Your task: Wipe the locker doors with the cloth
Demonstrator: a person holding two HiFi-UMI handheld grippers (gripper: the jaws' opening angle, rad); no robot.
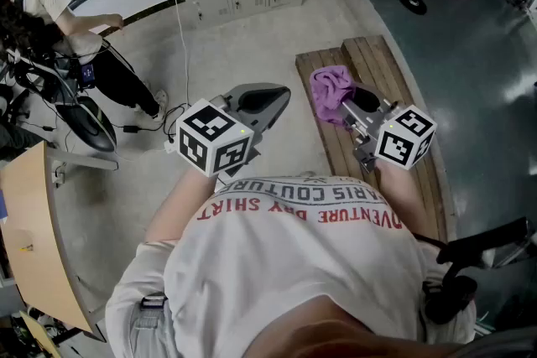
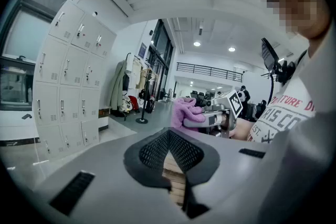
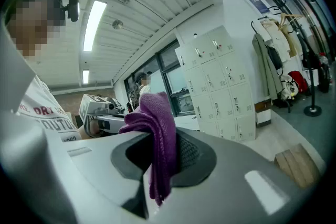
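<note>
Purple fuzzy cloth (image 3: 159, 118) hangs pinched in the right gripper's (image 3: 157, 157) jaws; the left gripper's (image 2: 169, 150) jaws are pressed together, empty.

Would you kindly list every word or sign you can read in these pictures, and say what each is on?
"ARIS COUTURE": grey print on the white T-shirt, upside down in the head view.
"DRY SHIRT": red, same T-shirt.
"ADVENTURE": red, same T-shirt.
"EST.": same T-shirt, left gripper view.
Blue wall sign: too small to read.
</note>
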